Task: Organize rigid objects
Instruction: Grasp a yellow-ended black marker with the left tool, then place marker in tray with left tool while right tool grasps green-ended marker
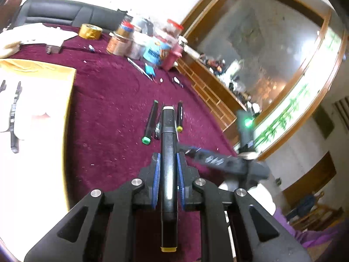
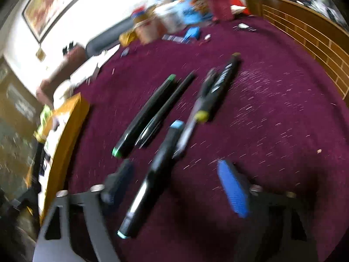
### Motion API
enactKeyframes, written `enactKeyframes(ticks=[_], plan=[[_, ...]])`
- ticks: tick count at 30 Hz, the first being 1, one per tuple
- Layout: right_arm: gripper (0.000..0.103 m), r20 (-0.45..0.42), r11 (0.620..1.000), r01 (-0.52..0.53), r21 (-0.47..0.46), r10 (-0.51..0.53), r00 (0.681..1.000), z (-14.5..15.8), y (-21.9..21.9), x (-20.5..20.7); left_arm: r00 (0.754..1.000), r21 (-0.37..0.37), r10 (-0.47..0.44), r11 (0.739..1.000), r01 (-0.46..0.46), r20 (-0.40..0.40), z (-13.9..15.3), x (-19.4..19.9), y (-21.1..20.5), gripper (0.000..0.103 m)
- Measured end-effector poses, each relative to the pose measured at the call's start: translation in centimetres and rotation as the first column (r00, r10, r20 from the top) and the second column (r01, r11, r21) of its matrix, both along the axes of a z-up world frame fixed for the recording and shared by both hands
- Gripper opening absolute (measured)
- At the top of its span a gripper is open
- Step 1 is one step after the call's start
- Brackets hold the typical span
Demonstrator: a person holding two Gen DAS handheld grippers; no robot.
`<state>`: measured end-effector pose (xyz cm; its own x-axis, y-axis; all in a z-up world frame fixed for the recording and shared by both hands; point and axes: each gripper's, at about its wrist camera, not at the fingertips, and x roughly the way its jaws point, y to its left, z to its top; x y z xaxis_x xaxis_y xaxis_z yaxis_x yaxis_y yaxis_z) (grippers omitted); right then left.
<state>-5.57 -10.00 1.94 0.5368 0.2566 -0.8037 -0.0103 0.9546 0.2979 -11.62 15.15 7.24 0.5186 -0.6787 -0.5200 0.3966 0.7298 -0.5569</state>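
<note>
My left gripper (image 1: 168,159) is shut on a black marker (image 1: 168,144) that runs lengthwise between the blue pads, its yellow cap toward the camera. Beyond it, a green-capped marker (image 1: 150,122), a thin pen (image 1: 158,128) and a yellow-capped marker (image 1: 180,118) lie side by side on the maroon cloth (image 1: 109,109). In the right wrist view my right gripper (image 2: 174,164) stands open over a black marker with blue ends (image 2: 152,181); neither pad touches it. The green-capped marker (image 2: 144,115), a black pen (image 2: 168,104) and the yellow-capped marker (image 2: 218,87) lie just past it.
An open yellow box (image 1: 69,109) with white contents stands at the left, its wall (image 2: 65,131) also close to my right gripper. Jars (image 1: 122,39), a tape roll (image 1: 90,31) and a pink cup (image 2: 221,6) crowd the far side. A wooden slatted rail (image 2: 305,32) borders the right.
</note>
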Motion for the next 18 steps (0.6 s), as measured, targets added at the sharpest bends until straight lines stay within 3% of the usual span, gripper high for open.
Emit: enactKeyframes(ticks=[2, 7, 9, 14, 18], plan=[[0.054, 0.016, 0.996, -0.011, -0.092, 0.013, 1.0, 0.0, 1.7, 0.2, 1.0, -0.023, 0.024, 0.999, -0.024, 0.01, 0.6, -0.5, 1.7, 0.012], [0.021, 0.037, 0.977, -0.006, -0.212, 0.014, 0.999, -0.4, 3.3, 0.6, 0.99, -0.028, 0.137, 0.99, -0.137, 0.012, 1.0, -1.9, 6.9, 0.012], [0.013, 0.034, 0.985, -0.01, -0.173, 0.016, 0.999, -0.3, 3.1, 0.4, 0.979, -0.02, 0.201, 0.979, -0.202, -0.01, 0.3, -2.1, 9.2, 0.012], [0.013, 0.01, 0.999, -0.031, -0.009, 0.031, 0.999, 0.5, 2.5, -1.0, 0.934, 0.02, 0.338, 0.941, -0.338, -0.118, -2.4, -1.6, 13.6, 0.012], [0.013, 0.036, 0.99, -0.094, 0.108, 0.09, 0.995, 2.3, 3.5, -2.1, 0.91, 0.065, 0.376, 0.927, -0.371, -0.172, -3.9, -0.8, 14.2, 0.012]])
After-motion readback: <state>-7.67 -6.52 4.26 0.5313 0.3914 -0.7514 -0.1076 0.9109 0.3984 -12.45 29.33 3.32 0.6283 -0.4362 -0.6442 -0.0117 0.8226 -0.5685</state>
